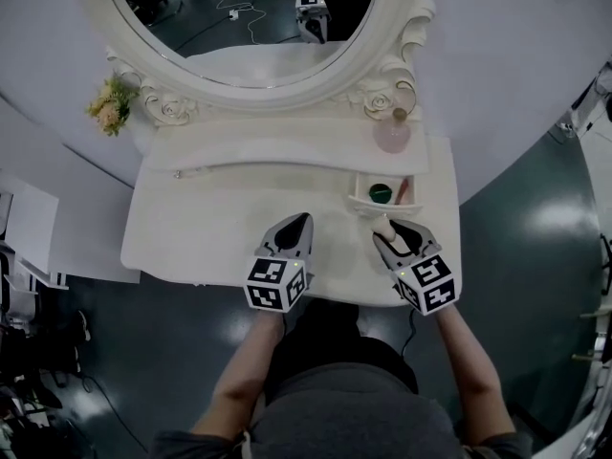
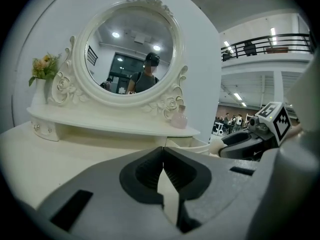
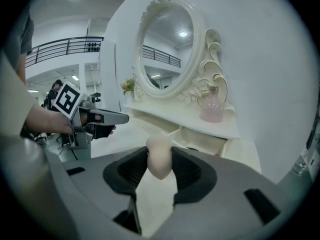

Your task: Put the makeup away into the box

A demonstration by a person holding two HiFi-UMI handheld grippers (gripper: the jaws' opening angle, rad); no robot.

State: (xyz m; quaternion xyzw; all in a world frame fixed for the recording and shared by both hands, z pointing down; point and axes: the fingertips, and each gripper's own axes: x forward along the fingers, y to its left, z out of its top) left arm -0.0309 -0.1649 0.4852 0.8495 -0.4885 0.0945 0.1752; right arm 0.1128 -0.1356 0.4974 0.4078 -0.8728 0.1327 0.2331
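A beige egg-shaped makeup sponge [image 3: 159,157] sits between the pads of my right gripper [image 3: 160,163], which is shut on it. In the head view the right gripper [image 1: 390,235] holds the sponge [image 1: 383,225] just in front of the small open box [image 1: 356,202] at the table's right. A green round item [image 1: 381,193] and a reddish stick [image 1: 404,190] lie in the box. My left gripper [image 1: 299,221] hovers over the tabletop's middle, shut and empty, its jaws meeting in the left gripper view [image 2: 162,156].
A white vanity table [image 1: 191,228] carries a raised shelf and an oval mirror [image 1: 249,17]. A pink perfume bottle [image 1: 393,134] stands on the shelf above the box. A small bunch of flowers [image 1: 111,105] is at the far left. The table's front edge lies under both grippers.
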